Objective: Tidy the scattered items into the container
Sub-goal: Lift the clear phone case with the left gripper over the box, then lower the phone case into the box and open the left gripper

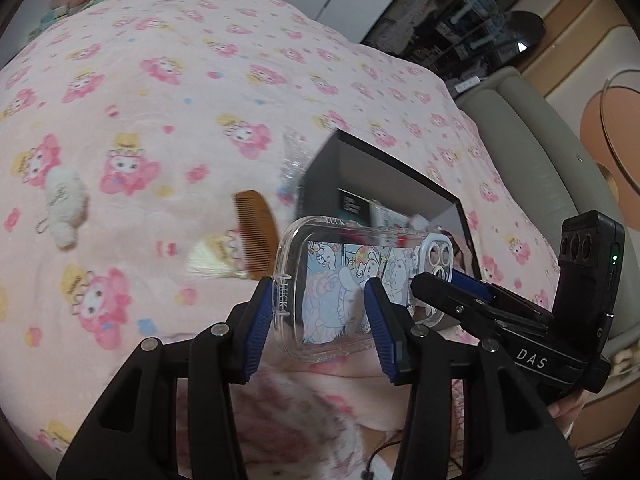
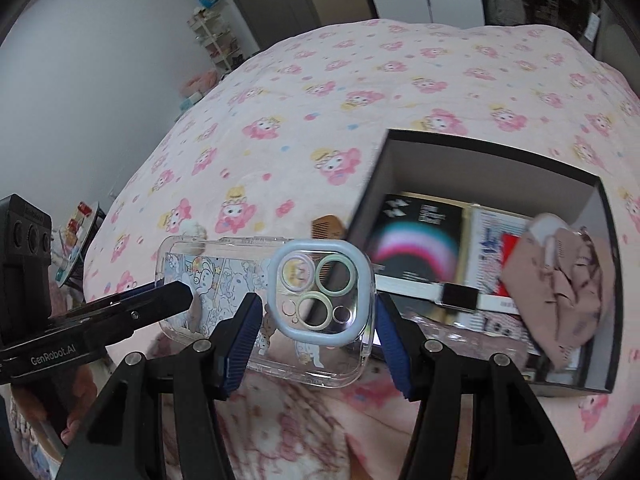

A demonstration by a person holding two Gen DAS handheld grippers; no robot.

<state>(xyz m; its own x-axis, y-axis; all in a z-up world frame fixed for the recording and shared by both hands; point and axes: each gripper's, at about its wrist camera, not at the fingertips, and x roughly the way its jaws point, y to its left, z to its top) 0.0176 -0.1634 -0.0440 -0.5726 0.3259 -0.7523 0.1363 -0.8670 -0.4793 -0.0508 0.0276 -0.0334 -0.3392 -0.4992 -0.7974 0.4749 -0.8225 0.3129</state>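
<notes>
Left wrist view: the clear phone case (image 1: pixel 352 292), its rim stamped "LUCK", hangs above the pink cartoon-print bedspread (image 1: pixel 160 92), gripped across its width by the left gripper (image 1: pixel 322 320). The right gripper (image 1: pixel 448 288), lettered "DAS", clamps the camera end, angled down. A wooden comb (image 1: pixel 256 224) and a white plush keychain (image 1: pixel 64 204) lie on the bedspread beside the black box (image 1: pixel 384 176).

Right wrist view: the right gripper (image 2: pixel 318 328) holds the case (image 2: pixel 264 300) at its lens cutouts; the left gripper (image 2: pixel 176 292) reads "GenRobot.AI". Only here the box (image 2: pixel 480 160) shows booklets and beige cloth (image 2: pixel 568 292) inside
</notes>
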